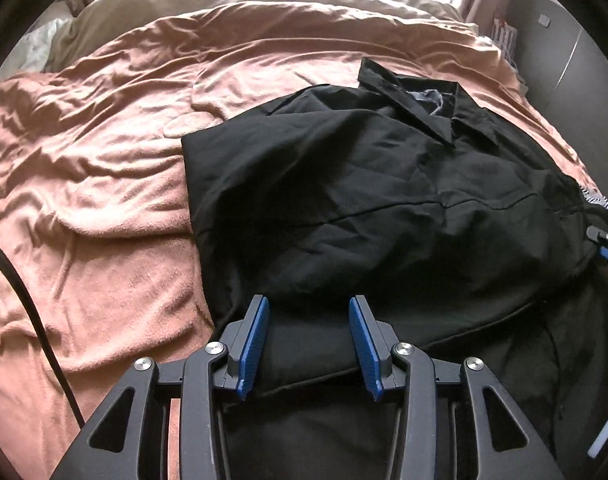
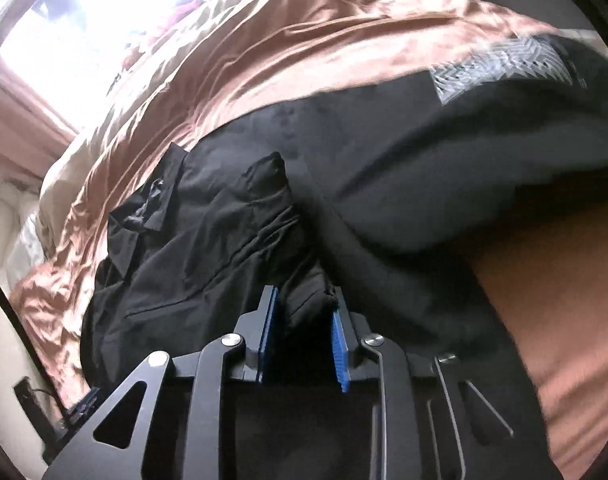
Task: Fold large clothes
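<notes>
Lying soft and floppy on the bed [image 1: 104, 200], the shirt [image 1: 383, 200] is bunching in the right gripper [image 2: 304, 308] (left gripper [image 1: 308, 320] is gaping, empty); grab edges.

Both grippers are matte black with triangular cut-outs in the linkage arms and round silver screws at the pivots. The left gripper [image 1: 308, 320] and right gripper [image 2: 304, 312] carry ribbed blue pads [image 1: 257, 340] on their black fingers.

My right gripper [image 2: 304, 312] clamps a bunched fold of the black collared shirt [image 2: 208, 248] over the wrinkled peach fleece blanket [image 2: 288, 52].
</notes>
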`<state>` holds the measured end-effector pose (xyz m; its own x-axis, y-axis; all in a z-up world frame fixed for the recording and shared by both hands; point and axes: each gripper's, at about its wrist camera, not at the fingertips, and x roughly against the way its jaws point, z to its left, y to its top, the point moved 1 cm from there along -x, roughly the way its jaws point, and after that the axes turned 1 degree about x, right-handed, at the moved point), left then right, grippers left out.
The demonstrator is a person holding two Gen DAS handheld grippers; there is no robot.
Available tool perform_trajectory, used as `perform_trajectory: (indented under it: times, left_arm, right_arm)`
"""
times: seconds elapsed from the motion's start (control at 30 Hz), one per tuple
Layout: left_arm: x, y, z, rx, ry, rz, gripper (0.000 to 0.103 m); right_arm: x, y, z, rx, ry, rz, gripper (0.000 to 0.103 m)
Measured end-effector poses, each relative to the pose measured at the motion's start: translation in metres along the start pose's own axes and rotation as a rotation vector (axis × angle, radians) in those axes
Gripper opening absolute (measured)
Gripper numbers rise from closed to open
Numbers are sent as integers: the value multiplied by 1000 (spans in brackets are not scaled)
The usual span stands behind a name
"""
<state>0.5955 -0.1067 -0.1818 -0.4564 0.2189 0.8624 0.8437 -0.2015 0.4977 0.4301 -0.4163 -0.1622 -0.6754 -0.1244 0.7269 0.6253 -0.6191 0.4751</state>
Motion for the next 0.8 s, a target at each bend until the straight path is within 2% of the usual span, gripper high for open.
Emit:
perform_trajectory:
  times: [0.13, 0.17, 0.2, 0.27, 0.53, 0.67, 0.8]
  left_arm:
    - [7, 0, -1, 3, 14, 1, 45]
    - [12, 0, 0, 14, 5, -7, 45]
    - [17, 0, 2, 24, -3, -19, 45]
    - [31, 0, 5, 43, -6, -39, 46]
    - [81, -9, -3, 45, -27, -93, 47]
    - [100, -17, -15, 46, -63, -112, 57]
    - [110, -19, -28, 46, -84, -117, 60]
  right_arm:
    - [3, -3, 7, 15, -19, 26, 24]
    - [9, -3, 4, 19, -5, 31, 33]
    - [14, -3, 2, 17, 5, 28, 53]
    - [36, -2, -13, -7, 17, -6, 70]
    - [116, -10, -73, -34, -29, -131, 70]
    - [146, -16, -119, -126, -31, -166, 70]
    - [159, -23, -150, -212, -17, -180, 53]
